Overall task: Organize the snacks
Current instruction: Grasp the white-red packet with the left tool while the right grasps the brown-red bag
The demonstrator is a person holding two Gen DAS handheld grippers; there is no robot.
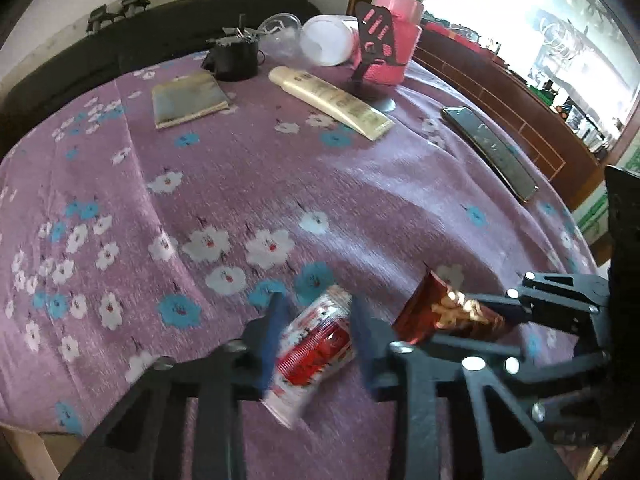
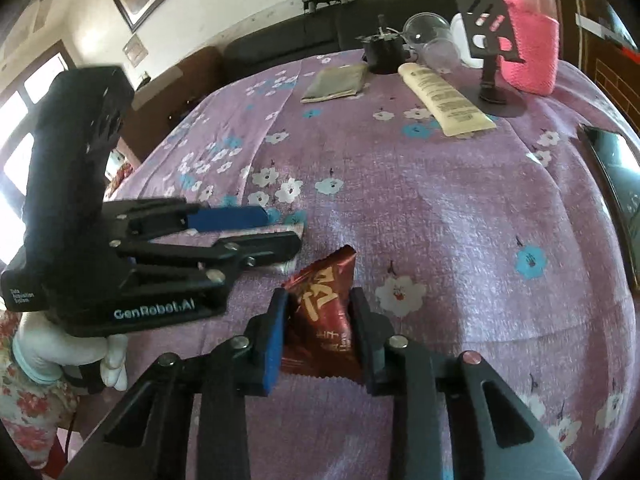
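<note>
- My left gripper (image 1: pixel 316 344) is clamped on a red-and-white snack packet (image 1: pixel 312 352); its print is blurred, unreadable.
- My right gripper (image 2: pixel 318 336) squeezes a dark red snack packet (image 2: pixel 320 320) with pale characters I can't read; both packets lie low on the purple floral cloth (image 2: pixel 440 208).
- "GenRobot.AI" shows on the left unit.
- Behind: cream tube (image 2: pixel 444 100), black phone stand (image 2: pixel 492 60), pink bottle (image 2: pixel 528 40), its top cut off.

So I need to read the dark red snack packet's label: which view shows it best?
The right wrist view: the dark red snack packet faces the camera between the right tongs. The left wrist view shows it edge-on, partly hidden.
</note>
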